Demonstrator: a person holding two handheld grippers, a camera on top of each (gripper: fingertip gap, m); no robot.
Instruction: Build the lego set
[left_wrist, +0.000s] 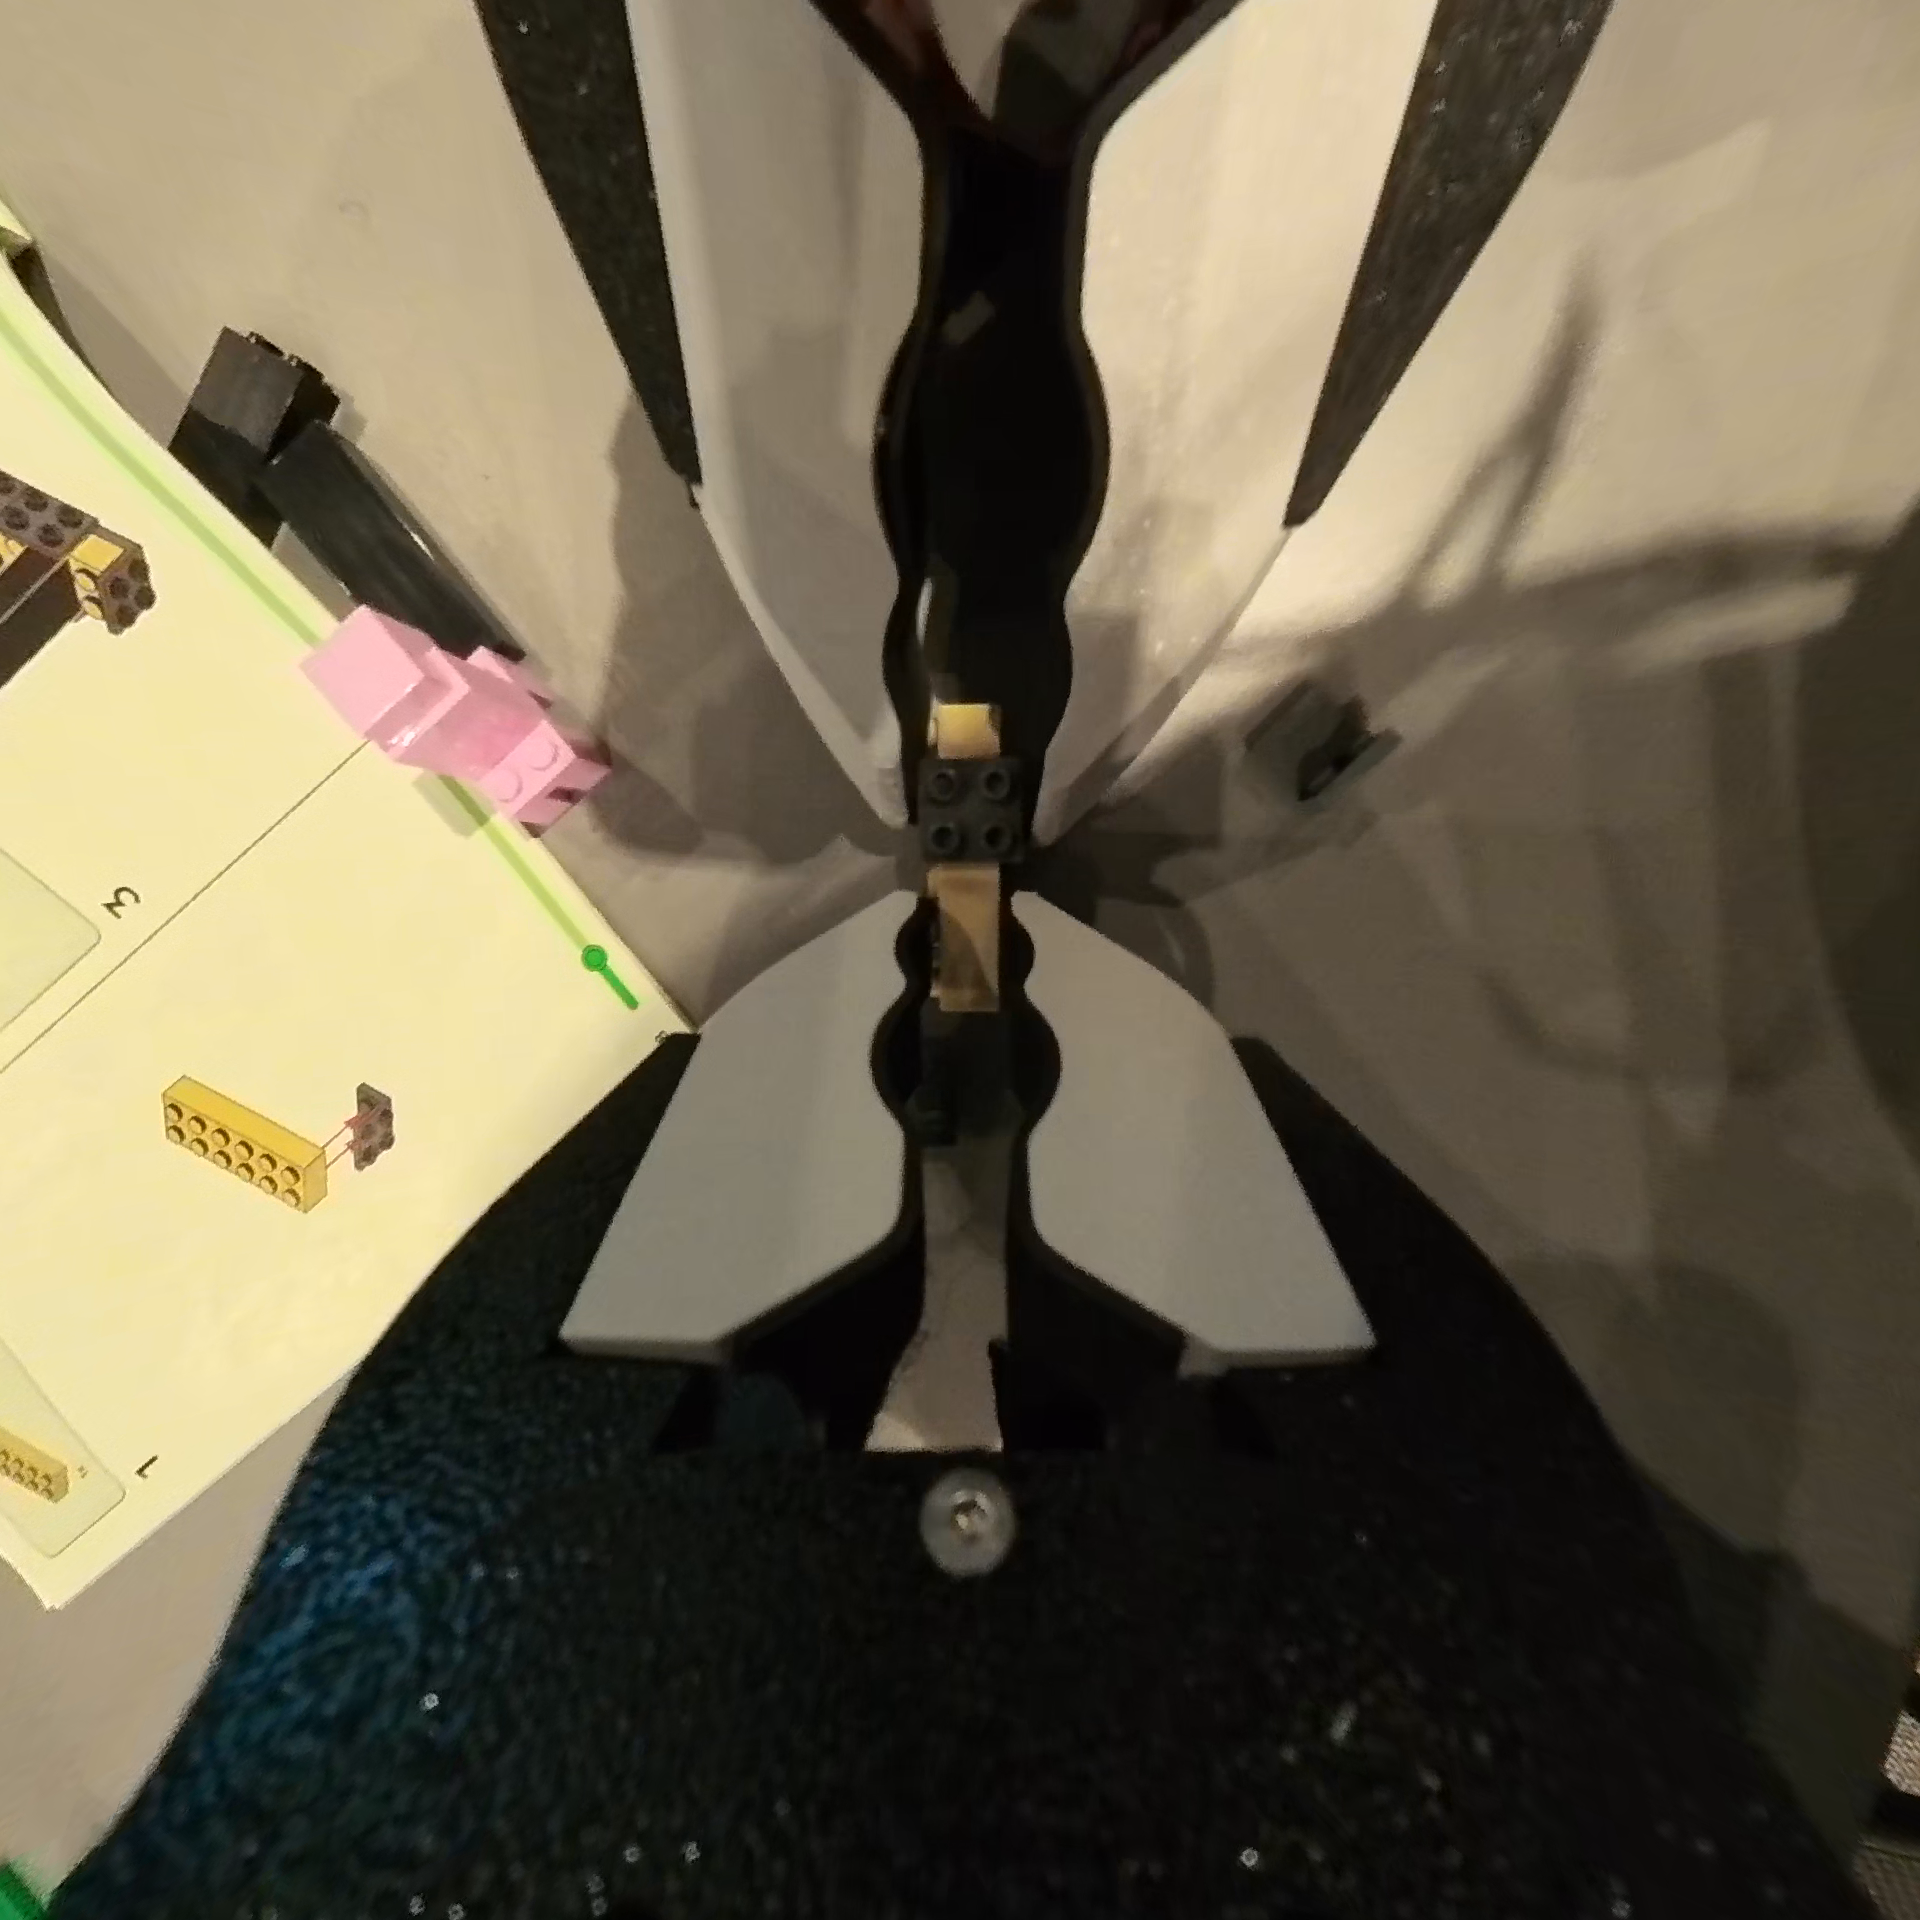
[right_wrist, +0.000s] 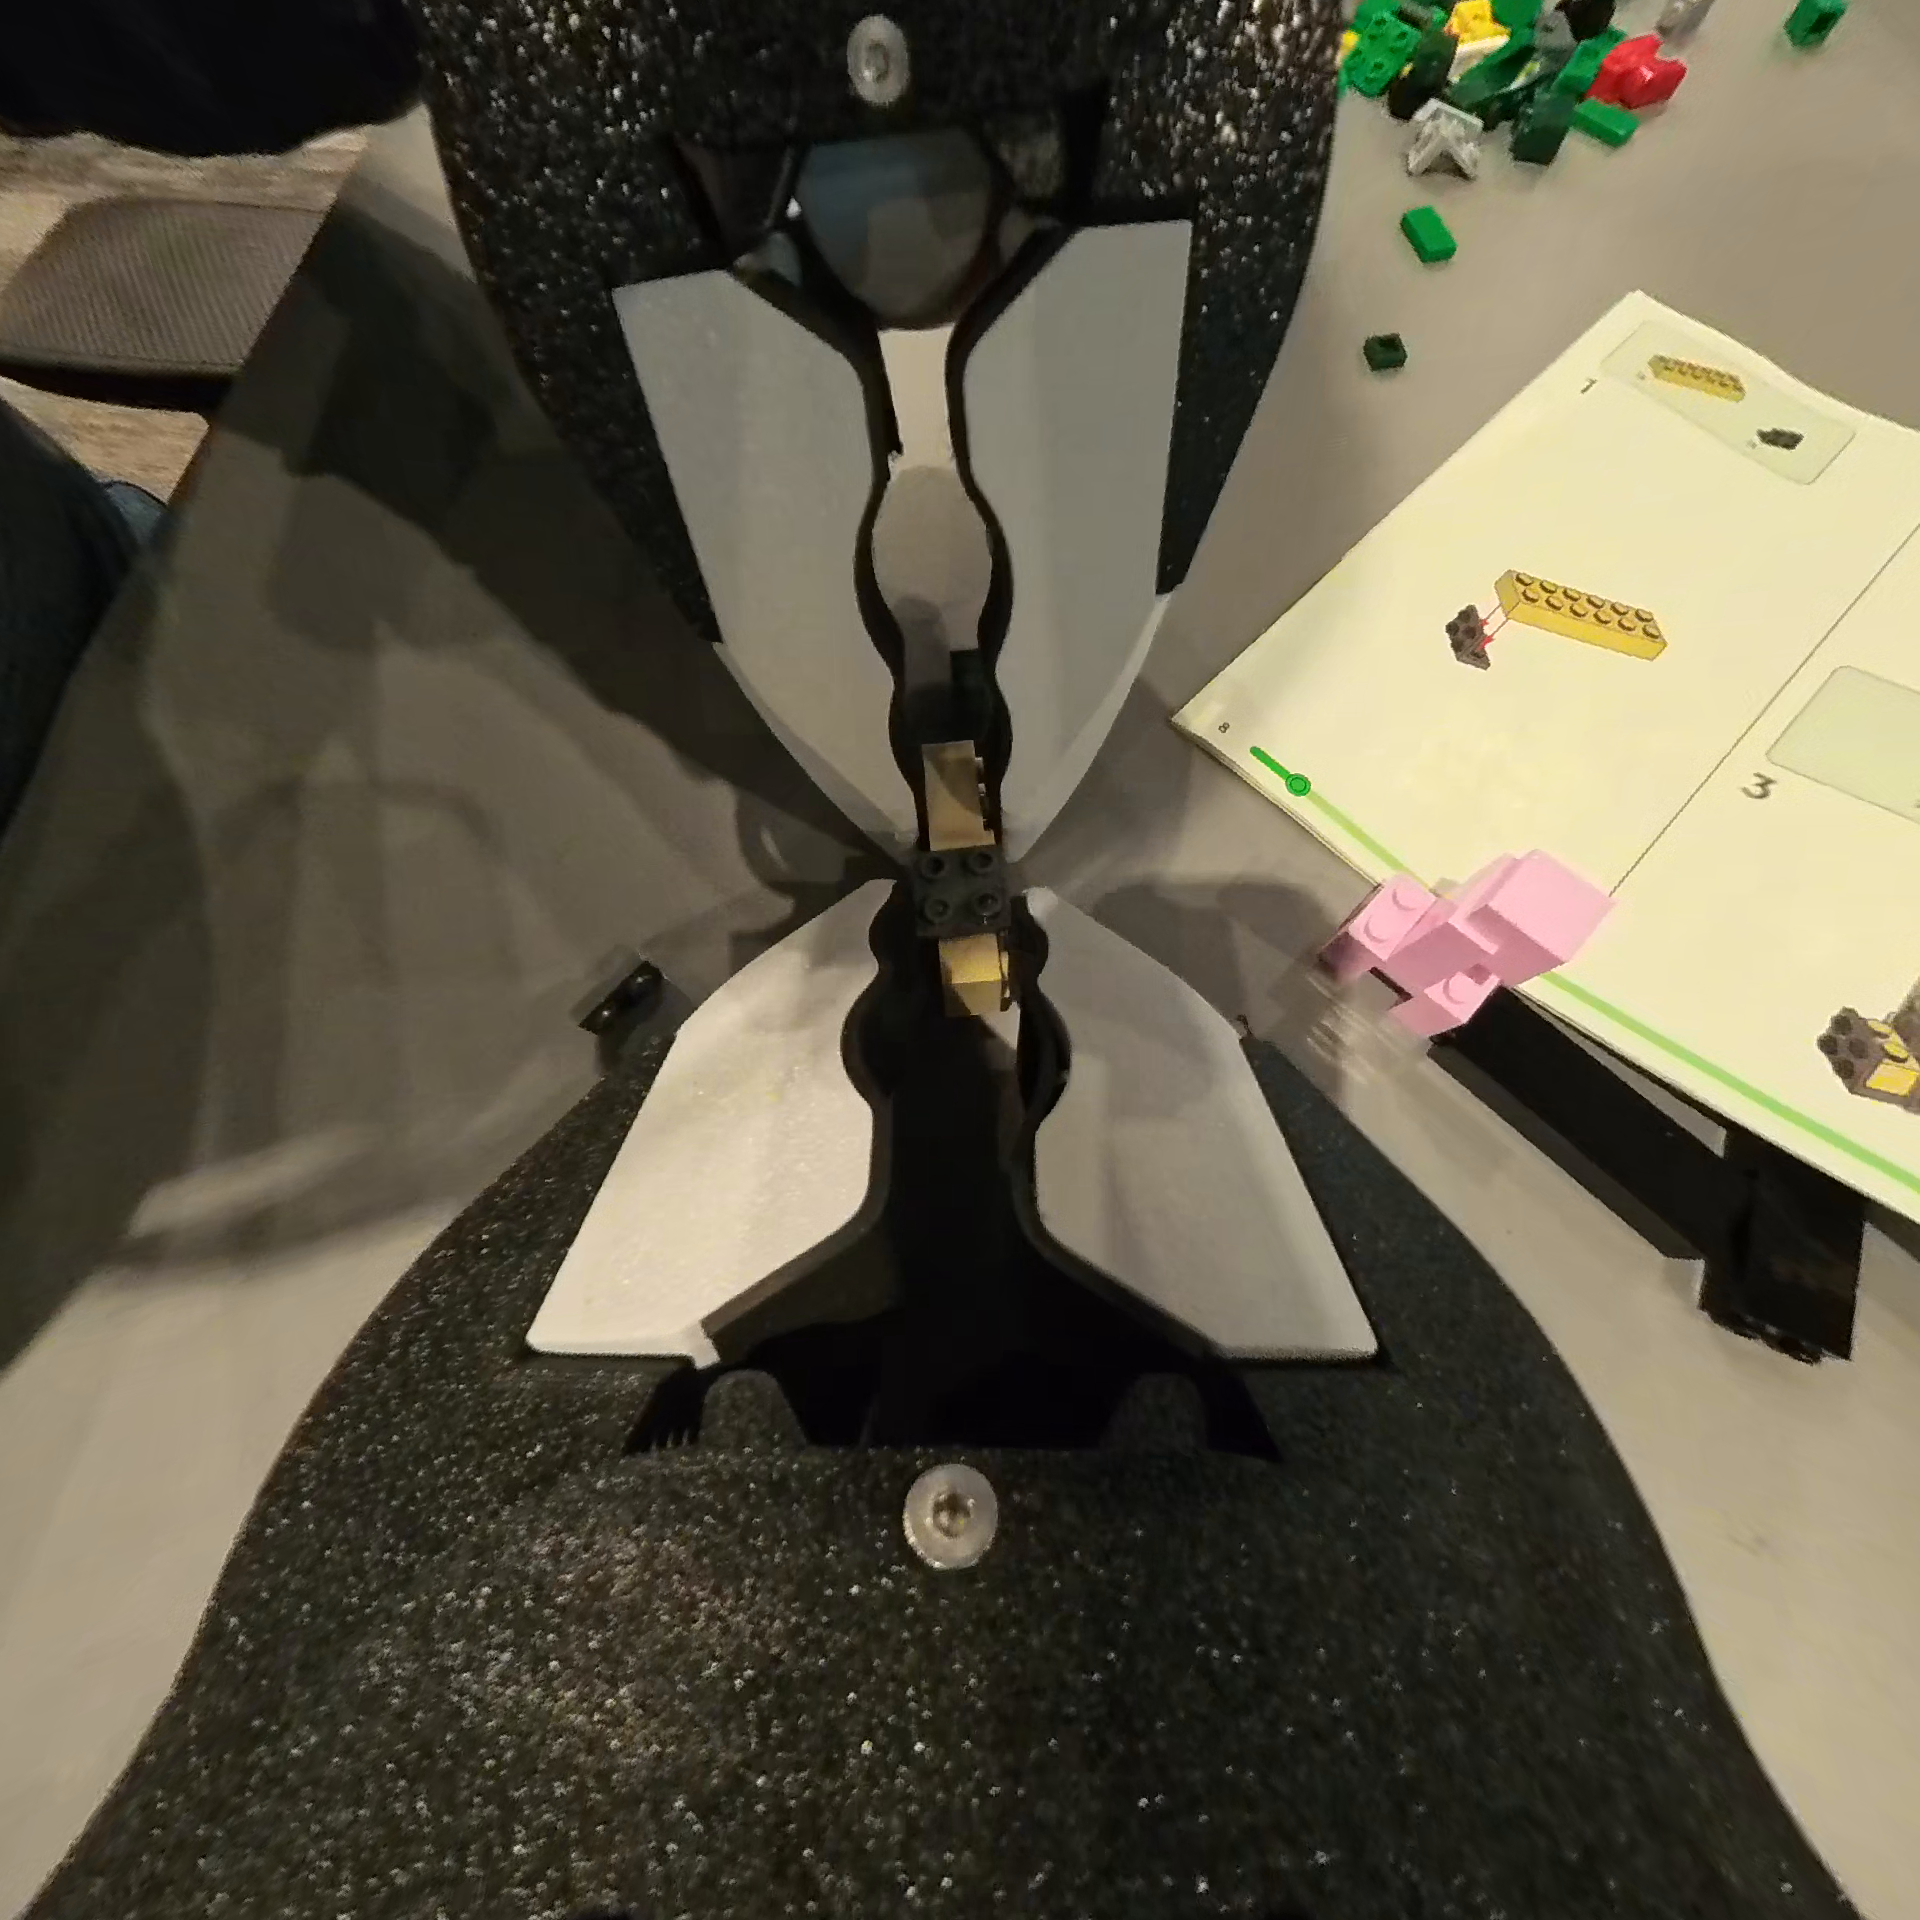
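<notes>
A tan long brick (left_wrist: 966, 951) with a small black 2x2 plate (left_wrist: 972, 810) on its middle is held between my two grippers, which face each other tip to tip above the table. My left gripper (left_wrist: 966, 904) is shut on one end of the tan brick. My right gripper (right_wrist: 968, 930) is shut on the other end (right_wrist: 975, 977). The black plate (right_wrist: 961, 894) sits between the two pairs of fingertips with its studs up. In the left wrist view the right gripper (left_wrist: 966, 764) comes in from the top. In the right wrist view the left gripper (right_wrist: 951, 831) does the same.
An open instruction booklet (left_wrist: 260, 987) (right_wrist: 1610, 707) lies beside the grippers. A pink brick assembly (left_wrist: 457, 717) (right_wrist: 1475, 935) rests on its edge, on a long black piece (left_wrist: 312, 488) (right_wrist: 1662, 1174). A pile of loose bricks (right_wrist: 1507, 73) lies far off. A small dark piece (left_wrist: 1314, 743) lies nearby. The tips of both grippers are at nearly the same place. It is some 5 centimetres from my right tips to the small dark piece (left_wrist: 1314, 743). It is also in sight in the right wrist view (right_wrist: 645, 1019).
</notes>
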